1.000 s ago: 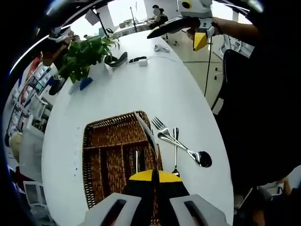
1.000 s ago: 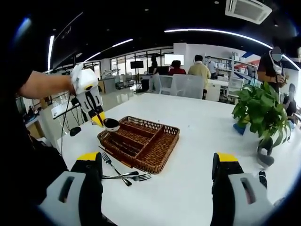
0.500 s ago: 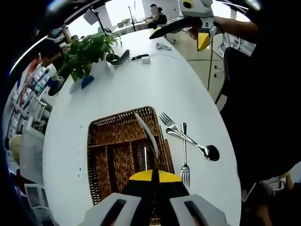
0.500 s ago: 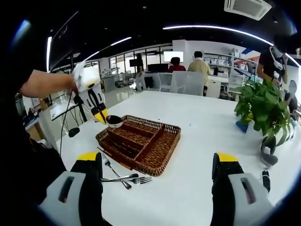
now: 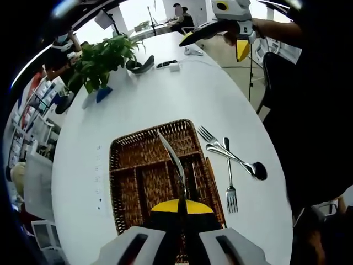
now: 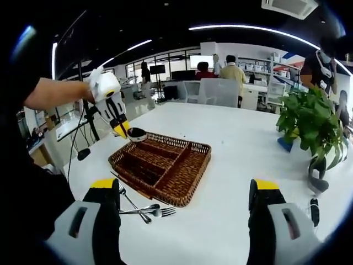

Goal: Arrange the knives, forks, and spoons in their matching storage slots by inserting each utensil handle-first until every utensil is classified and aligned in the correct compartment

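A bright open office lay behind a long white counter [image 5: 165, 99], with a leafy potted plant [image 5: 102, 61] and a few small devices toward its far end. In the left gripper view, a wicker cutlery tray [image 5: 118, 165] sat on the counter, divided into compartments. The left claw [image 5: 181, 207] was clamped together on a table knife [image 5: 171, 157], whose blade pointed forward over the tray's middle (whether it touched the wicker could not be told). Just beside the tray, on the bare counter, lay two forks [image 5: 230, 182] and a spoon [image 5: 248, 165], crossed over one another. The right claw [image 5: 218, 34] hung at the top of this view, above the counter's far edge, held by a person's hand.

In the right gripper view, the same counter [image 6: 242, 138] stretched toward desks, chairs and several standing people. The right claw's [image 6: 185, 193] jaws stood wide apart with nothing between them. The wicker tray [image 6: 193, 165] sat ahead and to the left, well apart from the plant [image 6: 309, 124] on the right. The left claw [image 6: 128, 132] hovered over the tray's far corner, gripping the knife [image 6: 135, 134], seen end-on here. The forks [image 6: 132, 201] and spoon [image 6: 149, 210] lay on the counter just beside the tray's near edge.
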